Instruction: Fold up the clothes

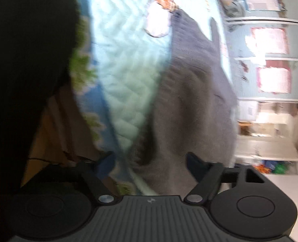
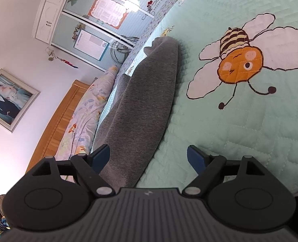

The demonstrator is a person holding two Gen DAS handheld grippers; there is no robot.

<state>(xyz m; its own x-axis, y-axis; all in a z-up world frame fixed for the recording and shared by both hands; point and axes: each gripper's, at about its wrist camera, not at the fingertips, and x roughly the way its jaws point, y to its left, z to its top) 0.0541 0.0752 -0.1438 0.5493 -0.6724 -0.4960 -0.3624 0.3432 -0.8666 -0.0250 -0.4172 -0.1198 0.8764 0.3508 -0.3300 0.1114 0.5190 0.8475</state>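
Grey knit garment [image 2: 147, 104] lies on the bed, on a mint quilted bedspread [image 2: 249, 131] with a bee print [image 2: 237, 60].

Near: right gripper [image 2: 149, 157] has both blue pads spread wide, nothing between them. It hangs just over the near end of the garment; the left pad is over the cloth, the right pad over bare quilt. Can't tell if a pad touches fabric.

Left gripper [image 1: 151, 161] is also spread wide and empty, over the garment's near edge [image 1: 189, 100]. That view is motion-blurred, so detail is poor. A dark blob [image 1: 26, 60] fills its left side, probably a sleeve or body; can't say.

Mid: in the right view the garment reads as a long narrow strip with a rounded long edge on the bee side, which looks like a fold line. A lower layer or sleeve sticks out on the headboard side. The left view shows it wider, with a narrow tab poking up at the far end.

Far: floral duvet [image 2: 84, 117], wooden headboard [image 2: 58, 125], wardrobe with glass doors [image 2: 100, 16], framed photo [image 2: 8, 98].

Progress, my read: likely one lengthwise fold is in, not yet a compact stack. Remaining would be cross folds to shorten it. Equally fits a garment just laid out long, so only partly settled.
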